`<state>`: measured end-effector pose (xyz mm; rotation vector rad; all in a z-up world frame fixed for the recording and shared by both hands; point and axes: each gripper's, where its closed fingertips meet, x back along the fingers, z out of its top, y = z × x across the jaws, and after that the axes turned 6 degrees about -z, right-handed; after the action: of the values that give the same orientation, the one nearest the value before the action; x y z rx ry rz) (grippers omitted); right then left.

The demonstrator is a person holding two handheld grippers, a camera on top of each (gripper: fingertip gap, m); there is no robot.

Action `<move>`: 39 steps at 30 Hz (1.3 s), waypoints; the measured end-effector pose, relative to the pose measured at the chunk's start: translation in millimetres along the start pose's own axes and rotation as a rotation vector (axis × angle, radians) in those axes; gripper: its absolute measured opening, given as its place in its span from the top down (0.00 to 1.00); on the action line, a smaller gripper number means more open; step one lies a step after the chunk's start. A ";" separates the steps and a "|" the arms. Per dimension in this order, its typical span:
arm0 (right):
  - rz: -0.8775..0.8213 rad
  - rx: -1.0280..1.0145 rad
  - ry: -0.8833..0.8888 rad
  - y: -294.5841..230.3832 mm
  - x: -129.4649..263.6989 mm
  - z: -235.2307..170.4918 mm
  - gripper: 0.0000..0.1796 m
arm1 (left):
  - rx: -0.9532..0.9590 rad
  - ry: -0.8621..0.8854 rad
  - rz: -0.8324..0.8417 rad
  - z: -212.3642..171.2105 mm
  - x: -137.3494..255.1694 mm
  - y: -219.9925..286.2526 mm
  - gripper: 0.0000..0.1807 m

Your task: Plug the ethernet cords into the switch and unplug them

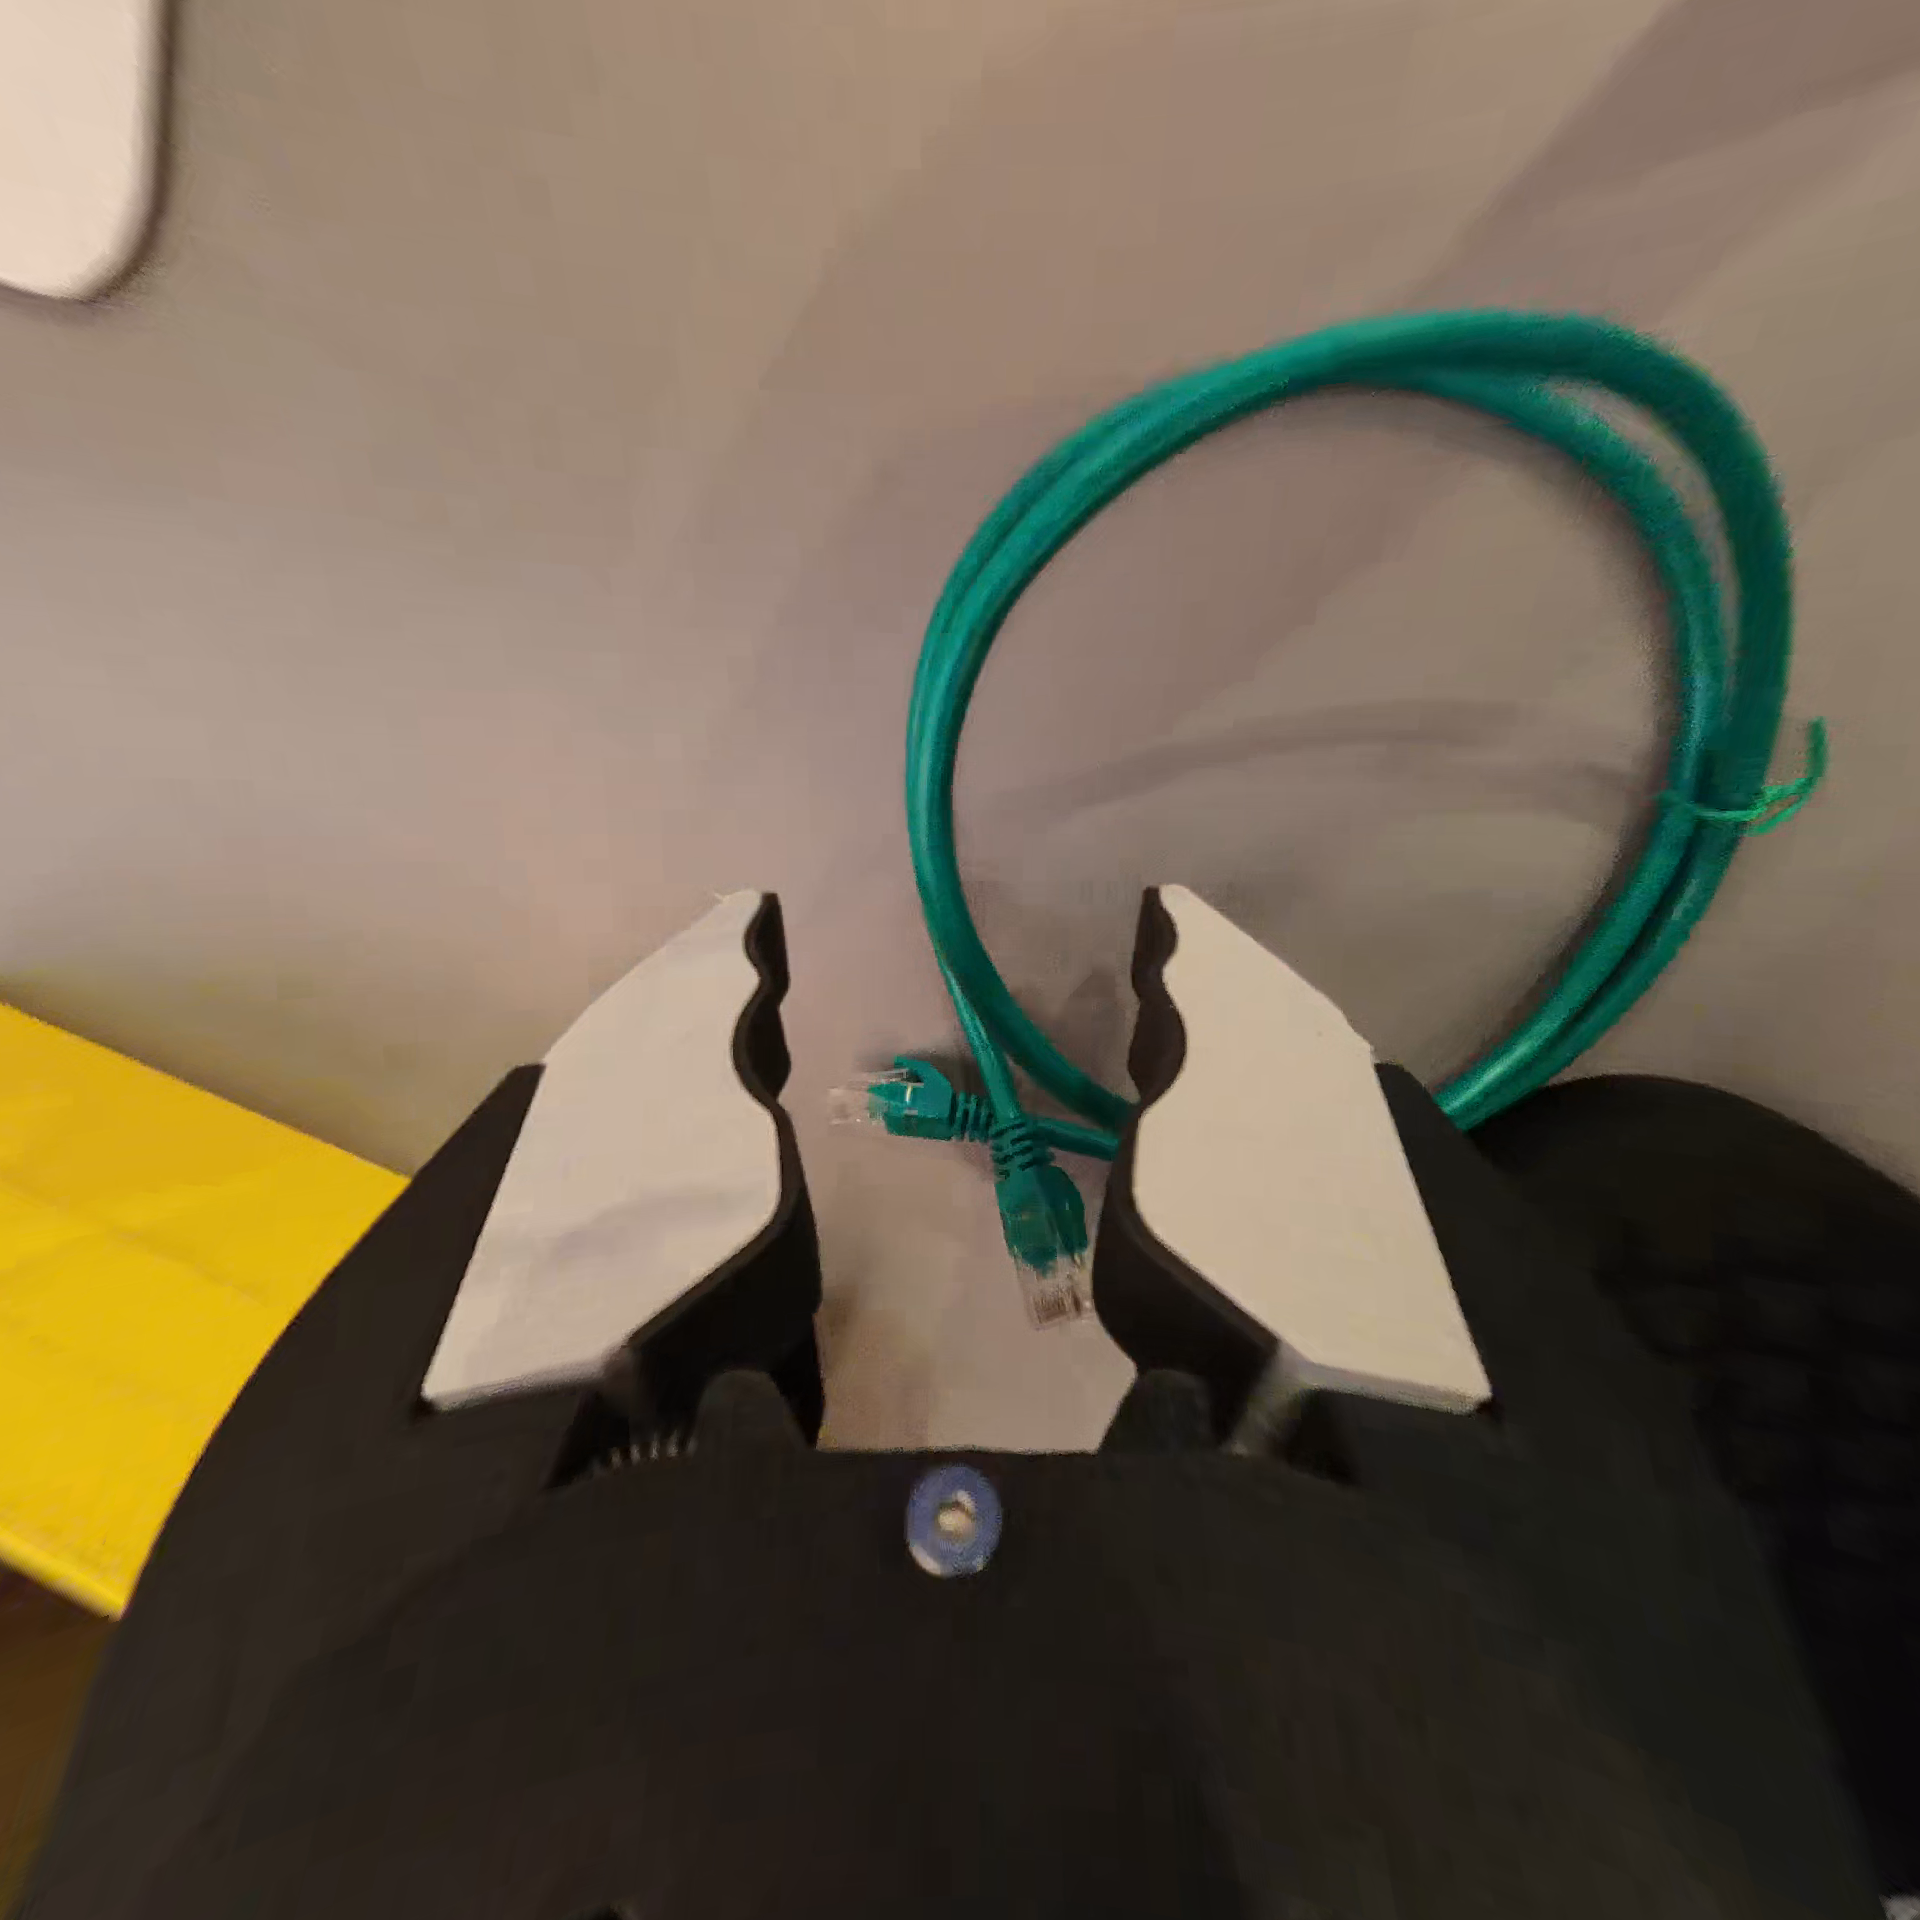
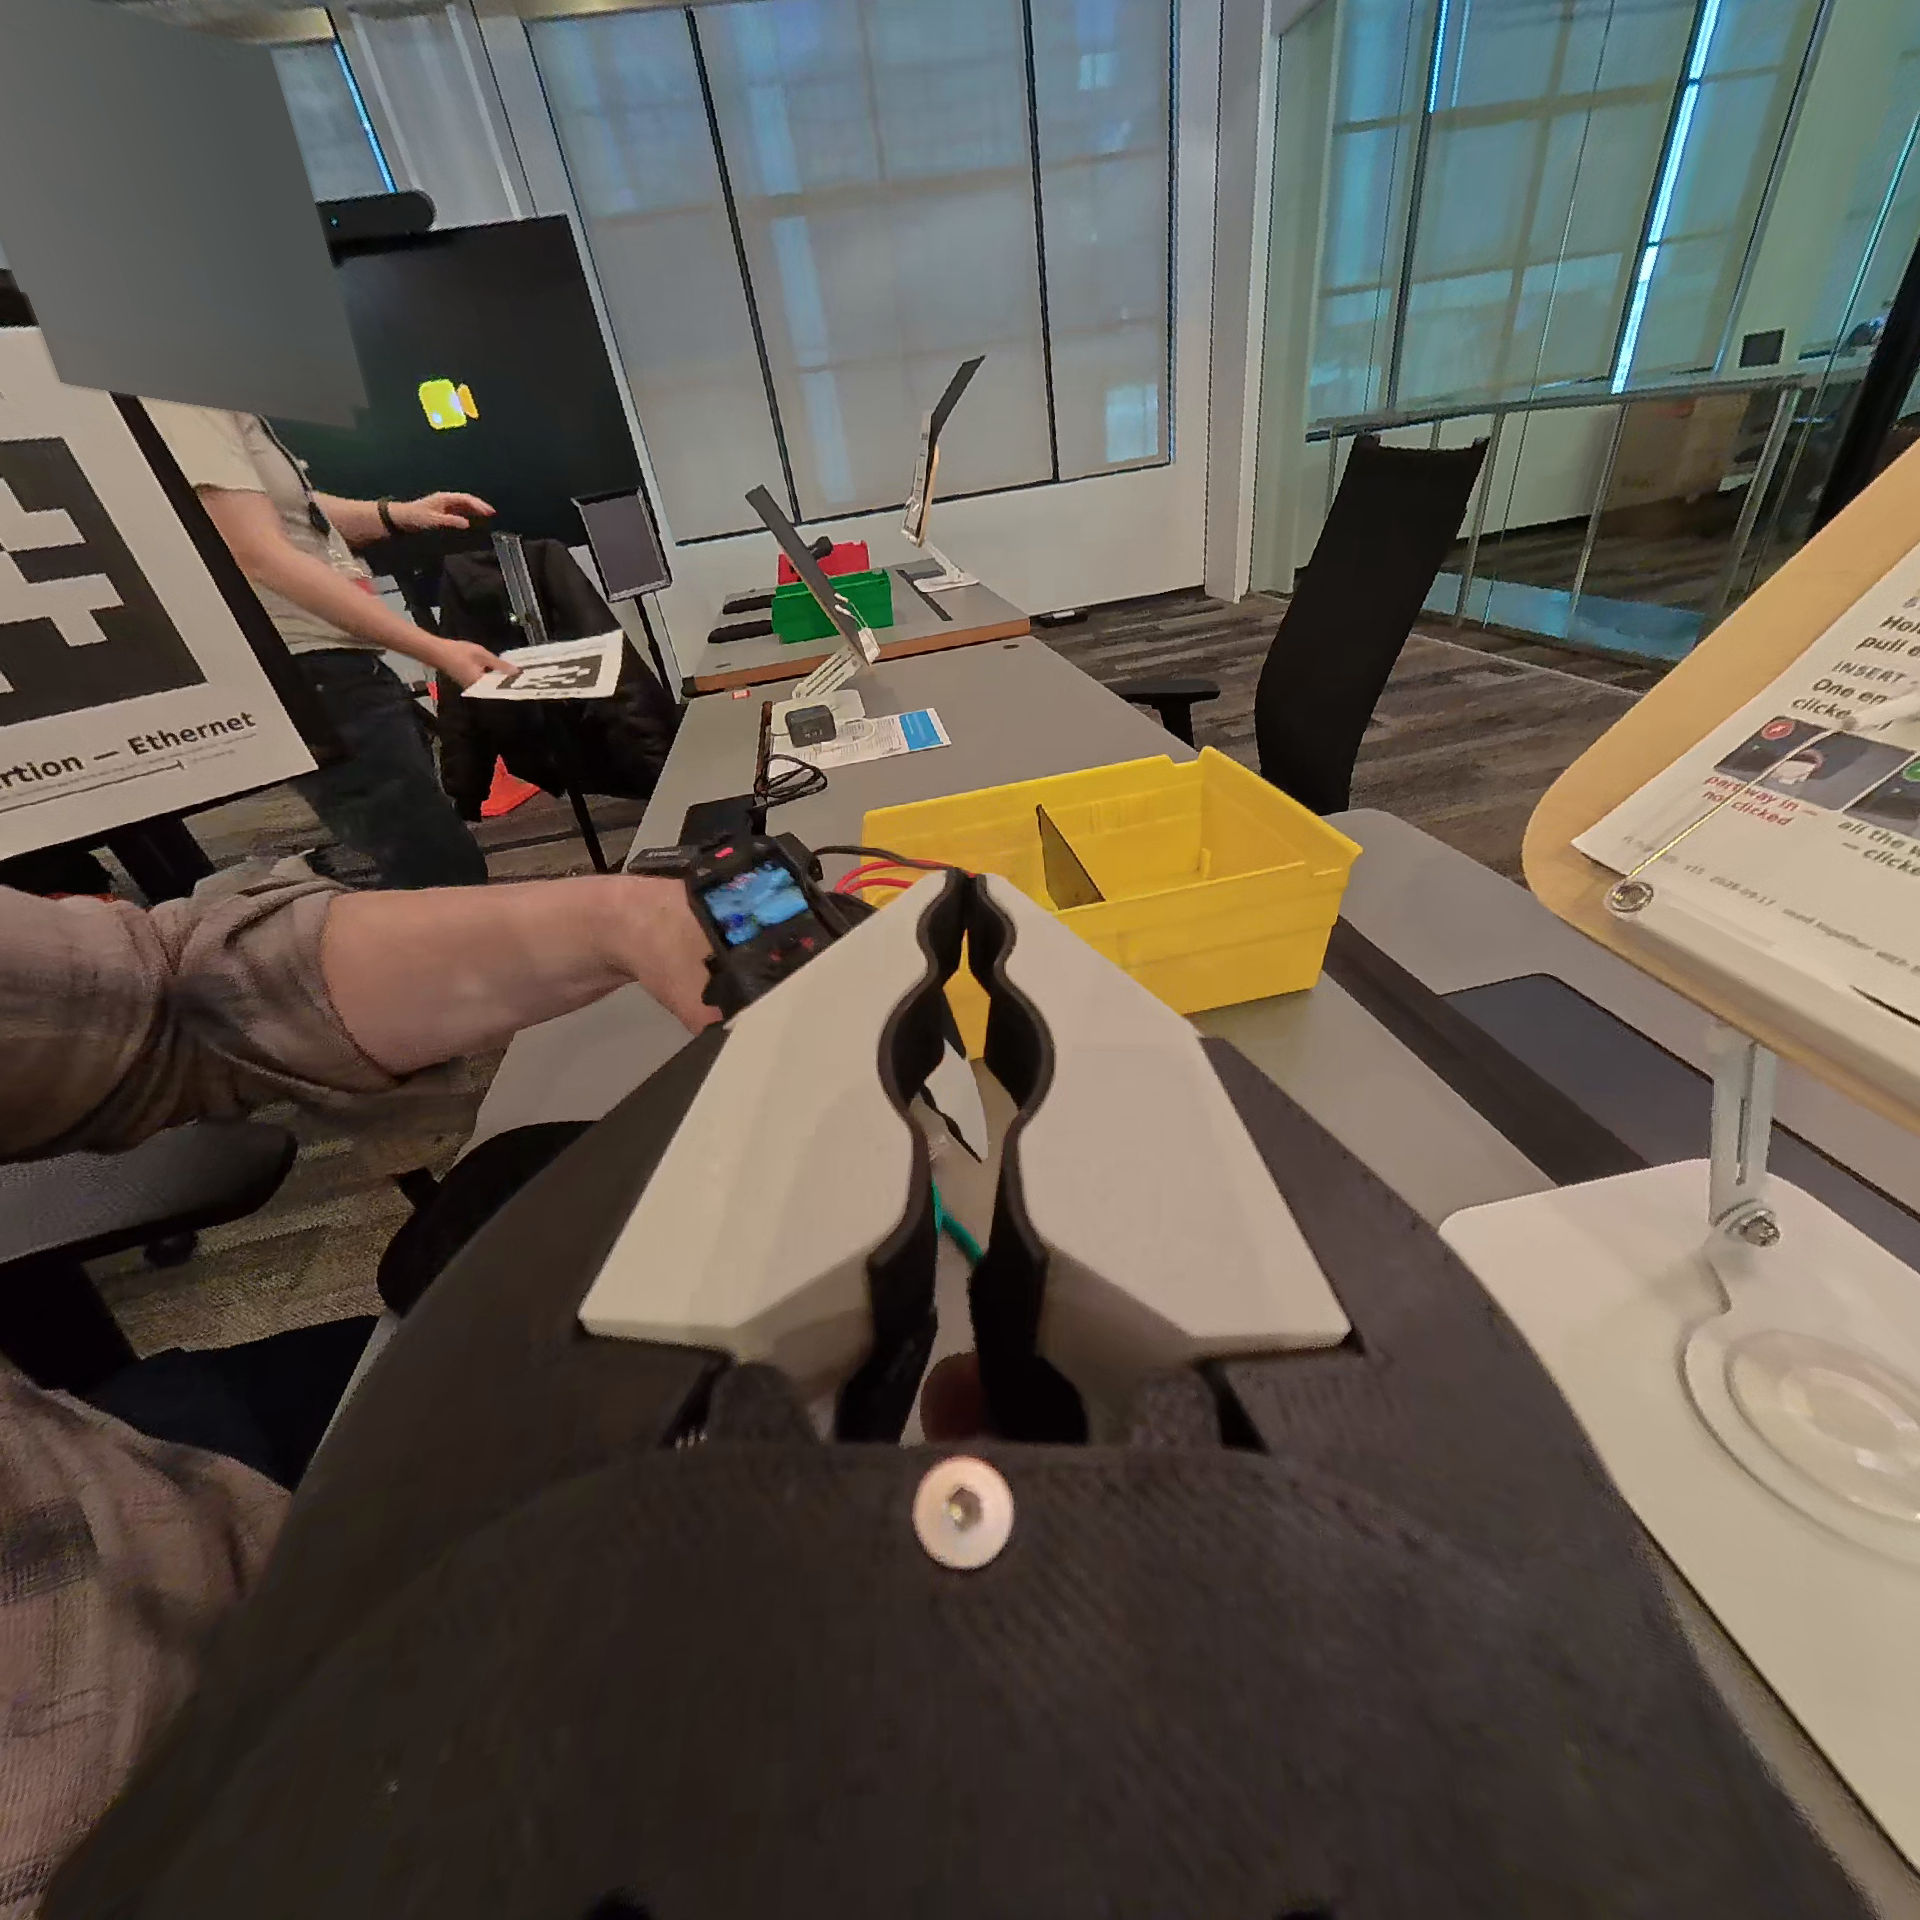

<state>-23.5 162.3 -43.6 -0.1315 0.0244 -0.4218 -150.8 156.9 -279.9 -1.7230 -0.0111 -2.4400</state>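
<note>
- Grey tabletop point(image 1: 520, 623) fills the left wrist view, with a yellow bin point(image 1: 135, 1299) at its lower left edge; the right wrist view looks out over a long office desk towards tall windows.
- A green ethernet cord point(image 1: 1351, 374) lies coiled on the grey surface, tied with a green twist at one side.
- Its two plugs cross just inside the left gripper point(image 1: 961, 935), whose jaws stand wide apart with nothing in them.
- One plug point(image 1: 1044, 1247) points back towards the gripper body, close to its right-hand finger; the other plug point(image 1: 883, 1101) points left across the gap (roughly at right angles to the first).
- I judge the left gripper far nearer to both plugs.
- The right gripper point(image 2: 961, 883) is raised, its tips nearly touching; a green strand shows below them, but whether it is gripped I cannot tell.
- No switch is visible.
</note>
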 end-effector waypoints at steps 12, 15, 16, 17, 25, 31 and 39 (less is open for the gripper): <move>0.016 -0.011 -0.045 -0.9 -1.9 -23.1 1.00 | 0.113 -0.126 -0.109 -22.8 -21.6 5.6 0.97; 0.013 -0.009 -0.055 -1.6 -1.1 -27.6 1.00 | 0.097 -0.135 -0.071 -24.5 -18.8 3.9 0.97; 0.010 -0.007 -0.059 -1.6 -0.7 -29.1 1.00 | 0.098 -0.118 -0.059 -20.7 -16.3 2.6 0.97; 0.007 -0.007 -0.064 -1.4 -0.4 -30.8 1.00 | 0.092 -0.115 -0.066 -18.6 -13.4 3.7 0.97; -0.014 -0.010 -0.089 -0.4 -3.1 -43.8 1.00 | 0.031 -0.102 -0.079 3.7 11.2 1.9 0.97; -0.022 -0.005 -0.097 -1.8 -2.0 -48.9 1.00 | -0.008 -0.098 -0.116 22.8 11.3 11.3 0.97; -0.031 -0.009 -0.103 -1.4 7.8 -56.0 1.00 | 0.020 -0.099 -0.091 16.4 -11.0 13.1 0.81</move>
<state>-19.8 150.9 -98.9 -0.1620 -0.0773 -0.4450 -130.2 146.8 -285.8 -1.8726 -0.1275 -2.4048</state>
